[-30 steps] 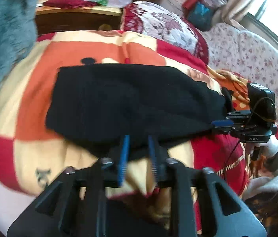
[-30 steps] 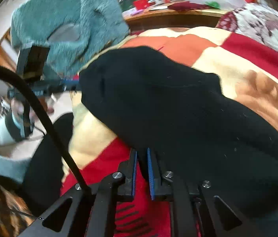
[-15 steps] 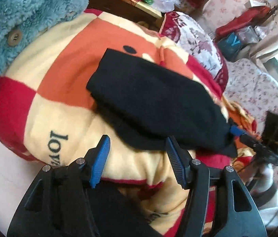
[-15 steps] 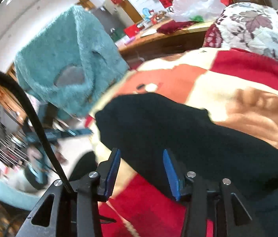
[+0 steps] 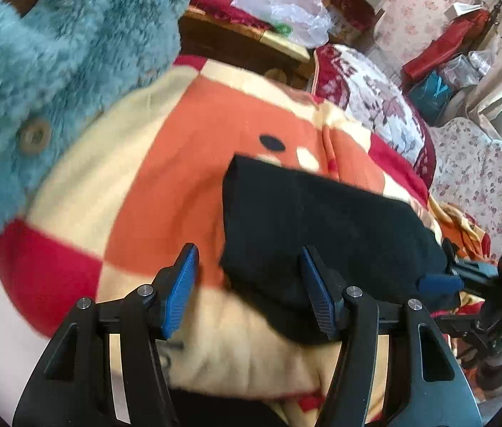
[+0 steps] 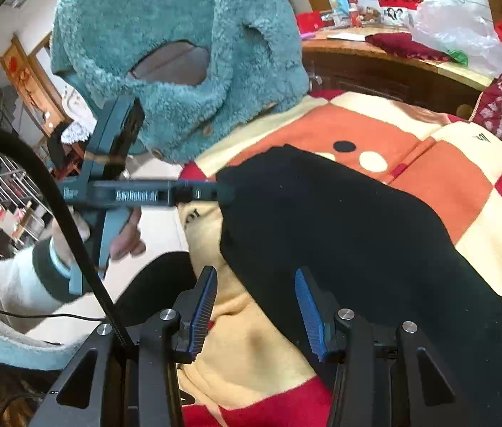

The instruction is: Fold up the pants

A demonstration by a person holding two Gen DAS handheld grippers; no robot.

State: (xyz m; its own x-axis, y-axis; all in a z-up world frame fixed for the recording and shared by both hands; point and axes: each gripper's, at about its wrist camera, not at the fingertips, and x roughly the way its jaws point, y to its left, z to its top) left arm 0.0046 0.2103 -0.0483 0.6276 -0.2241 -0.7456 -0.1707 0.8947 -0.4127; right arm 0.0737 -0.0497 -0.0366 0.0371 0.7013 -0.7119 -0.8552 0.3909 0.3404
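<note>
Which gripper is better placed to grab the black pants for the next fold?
Probably left. The left gripper is open at the end edge of the pants. The right gripper is also open, along their long side.

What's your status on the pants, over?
Left gripper open, right gripper open, neither holding cloth. Black pants lying folded on the checked blanket. Teal fleece jacket beside them, not touching.

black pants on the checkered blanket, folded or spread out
Folded: the black fabric pants lie as a compact doubled bundle on the orange, cream and red checkered blanket, a lower layer showing at the near edge, no legs spread.
</note>
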